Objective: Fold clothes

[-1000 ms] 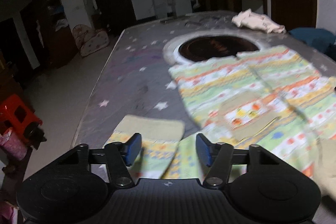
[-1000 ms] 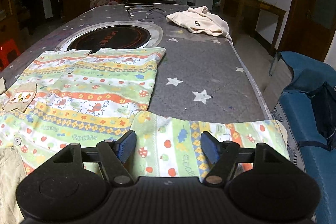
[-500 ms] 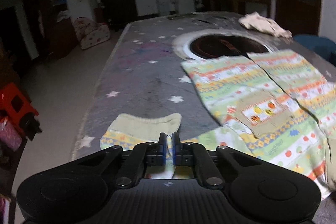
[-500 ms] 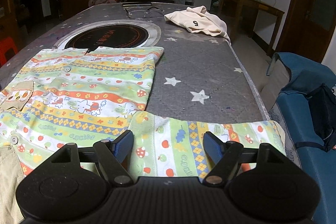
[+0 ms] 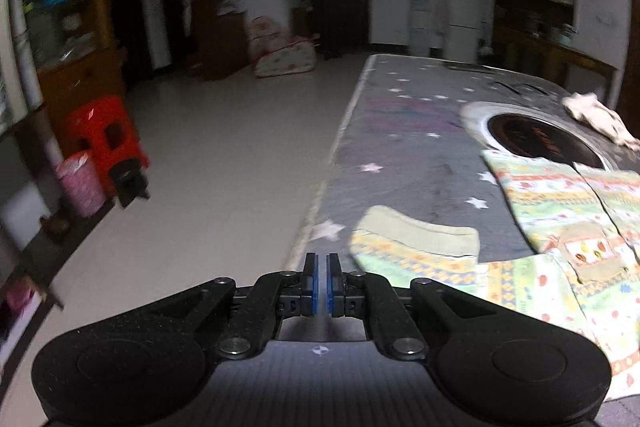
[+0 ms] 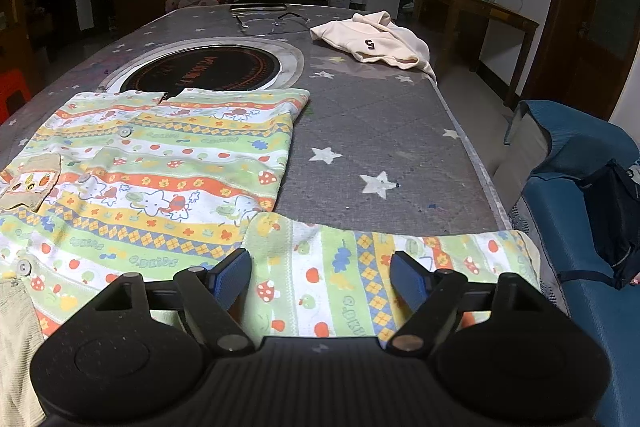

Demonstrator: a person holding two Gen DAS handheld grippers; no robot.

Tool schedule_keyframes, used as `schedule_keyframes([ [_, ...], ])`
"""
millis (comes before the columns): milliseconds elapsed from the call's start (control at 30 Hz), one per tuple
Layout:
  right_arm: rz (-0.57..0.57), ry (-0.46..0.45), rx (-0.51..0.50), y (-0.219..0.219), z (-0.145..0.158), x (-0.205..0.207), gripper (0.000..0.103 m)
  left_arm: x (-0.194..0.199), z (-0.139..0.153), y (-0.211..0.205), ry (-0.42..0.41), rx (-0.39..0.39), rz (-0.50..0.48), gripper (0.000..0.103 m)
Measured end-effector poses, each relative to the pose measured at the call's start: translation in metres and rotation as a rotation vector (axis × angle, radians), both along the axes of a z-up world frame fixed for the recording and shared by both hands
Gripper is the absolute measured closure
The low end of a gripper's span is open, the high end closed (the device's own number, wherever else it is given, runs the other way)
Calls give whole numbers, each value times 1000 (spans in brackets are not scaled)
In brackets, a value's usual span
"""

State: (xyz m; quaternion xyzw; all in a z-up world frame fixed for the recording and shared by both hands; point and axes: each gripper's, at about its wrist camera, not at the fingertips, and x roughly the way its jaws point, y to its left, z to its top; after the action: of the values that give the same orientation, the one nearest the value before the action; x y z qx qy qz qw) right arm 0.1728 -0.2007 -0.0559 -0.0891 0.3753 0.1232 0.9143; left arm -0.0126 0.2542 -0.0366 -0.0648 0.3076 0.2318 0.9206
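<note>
A child's shirt point(image 6: 172, 163) with green, orange and yellow printed stripes lies spread flat on the grey star-patterned table point(image 6: 360, 131). My right gripper point(image 6: 320, 271) hovers low over the shirt's right sleeve point(image 6: 460, 255). Its jaws are opening, the sleeve cloth lies under the gap, and the pads do not press on it. In the left wrist view my left gripper point(image 5: 322, 263) is shut with no cloth between its pads. It points past the table's left edge toward the floor. The left sleeve point(image 5: 416, 243) lies flat just to its right.
A cream garment point(image 6: 376, 39) lies crumpled at the far right of the table, behind a round black cooktop point(image 6: 204, 67). A pair of glasses point(image 6: 272, 21) rests farther back. A blue seat point(image 6: 568, 179) stands along the right edge. A red stool point(image 5: 106, 139) and a pink bin point(image 5: 80, 183) stand on the floor at left.
My left gripper closed over the left sleeve, then swung left off it, shut and without cloth. The right gripper stayed in place while its jaws widened a little.
</note>
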Motion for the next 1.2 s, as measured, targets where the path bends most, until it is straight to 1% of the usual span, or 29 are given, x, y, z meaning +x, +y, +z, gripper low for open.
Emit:
schedule_keyframes([
  [100, -3, 0, -3, 0, 0, 0, 22, 1, 5, -18, 0, 21, -80, 94],
  [200, -8, -1, -3, 0, 0, 0, 21, 13, 6, -38, -2, 17, -168, 83],
  [233, -9, -1, -2, 0, 0, 0, 21, 19, 6, -44, 4, 13, -190, 71],
  [267, -10, 0, -1, 0, 0, 0, 21, 25, 4, -50, 10, 17, -209, 63],
  [367, -14, 0, -1, 0, 0, 0, 20, 45, -1, -65, 28, 46, -251, 59],
  [433, -18, 0, -4, 0, -1, 0, 17, 59, -6, -67, 51, 53, -257, 59],
  [567, -23, 1, -1, -1, -1, 1, 15, 83, -23, -65, 125, 53, -267, 59],
  [667, -30, 3, 3, -2, -2, 1, 13, 86, -27, -60, 117, 42, -268, 61],
  [700, -31, 4, 5, -3, -2, 2, 12, 87, -27, -58, 114, 30, -267, 64],
  [733, -33, 5, 7, -3, -2, 2, 11, 87, -27, -55, 110, 17, -265, 76],
  [767, -35, 6, 8, -3, -3, 2, 10, 87, -28, -53, 110, 16, -256, 86],
  [800, -37, 5, 8, -4, -3, 3, 9, 86, -28, -51, 105, 17, -244, 88],
  [833, -38, 5, 9, -4, -3, 3, 9, 84, -27, -47, 95, 6, -231, 95],
  [867, -39, 6, 12, -4, -3, 3, 9, 80, -25, -44, 83, -1, -214, 96],
  [1033, -42, 7, 16, -5, -3, 2, 8, 56, -12, -23, 20, -13, -103, 98],
  [1200, -44, 6, 14, -4, -3, 2, 8, 17, -1, 3, -36, -26, 28, 98],
])
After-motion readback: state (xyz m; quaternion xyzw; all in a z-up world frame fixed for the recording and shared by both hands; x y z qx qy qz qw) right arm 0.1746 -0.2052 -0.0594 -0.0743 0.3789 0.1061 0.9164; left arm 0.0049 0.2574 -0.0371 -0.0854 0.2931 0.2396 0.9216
